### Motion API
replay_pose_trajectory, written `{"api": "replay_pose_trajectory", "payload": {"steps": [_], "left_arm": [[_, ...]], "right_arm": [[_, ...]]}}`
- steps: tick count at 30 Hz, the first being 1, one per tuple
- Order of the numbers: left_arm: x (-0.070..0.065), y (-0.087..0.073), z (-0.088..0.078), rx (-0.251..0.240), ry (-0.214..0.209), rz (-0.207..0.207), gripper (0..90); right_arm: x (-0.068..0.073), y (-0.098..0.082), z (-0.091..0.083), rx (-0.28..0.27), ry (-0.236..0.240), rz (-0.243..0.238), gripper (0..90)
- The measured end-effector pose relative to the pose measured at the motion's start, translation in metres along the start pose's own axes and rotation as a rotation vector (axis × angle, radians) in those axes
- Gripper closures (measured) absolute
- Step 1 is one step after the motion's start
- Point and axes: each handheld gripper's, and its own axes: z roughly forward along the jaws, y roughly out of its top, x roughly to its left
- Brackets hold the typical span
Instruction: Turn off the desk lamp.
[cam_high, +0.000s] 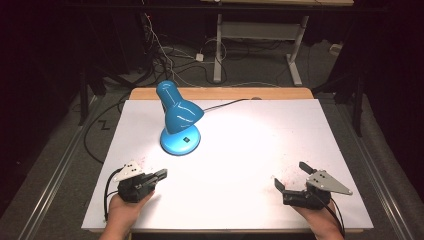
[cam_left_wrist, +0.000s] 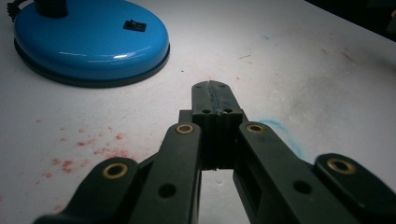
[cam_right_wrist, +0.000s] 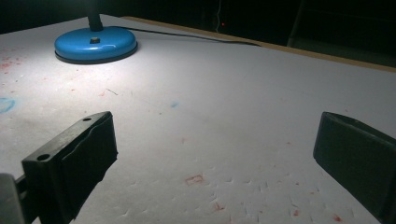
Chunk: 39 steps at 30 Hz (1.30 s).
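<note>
A blue lamp (cam_high: 179, 120) stands on the white worktop (cam_high: 260, 145). Its round base (cam_left_wrist: 91, 39) sits flat, and a small black switch (cam_left_wrist: 134, 24) is on top of the base. The lamp head (cam_high: 182, 116) leans over the base and shines light down on the worktop. A black cord (cam_high: 225, 104) runs from the lamp to the far edge.

The left tongs (cam_high: 161, 174) are in the person's left hand (cam_high: 125, 210). They are clenched, with the two jaws pressed together and nothing between them. They sit low over the worktop. The lamp is ahead of them and a bit to their left, near but not touching.

The right tongs (cam_high: 291, 176) are in the person's right hand (cam_high: 320, 220). They are released, with the jaws wide apart and only bare worktop between them. The lamp is well apart from them, far ahead and to their left.

Small red spots (cam_left_wrist: 88, 149) are on the worktop near the left tongs, and a faint blue mark (cam_left_wrist: 287, 135) is just beside them. More red spots (cam_right_wrist: 196, 178) lie in front of the right tongs.
</note>
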Motion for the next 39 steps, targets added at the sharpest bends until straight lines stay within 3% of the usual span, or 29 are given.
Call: {"api": "replay_pose_trajectory", "payload": {"steps": [4,14,30,39], "left_arm": [[0.002,0.008,0.0,-0.003,0.008,-0.015,87.9],[0.001,0.028,0.003,0.015,0.043,0.022,87.9],[0.013,0.05,0.009,0.019,0.045,0.032,87.9],[0.024,0.054,0.023,0.009,0.034,-0.007,87.9]], "right_arm": [[0.0,0.0,0.0,0.0,0.001,-0.001,0.6],[-0.001,0.001,-0.005,-0.012,-0.002,-0.003,0.6],[-0.001,0.002,-0.006,-0.017,0.0,-0.008,0.6],[-0.001,0.001,-0.005,-0.016,0.004,0.0,0.6]]}}
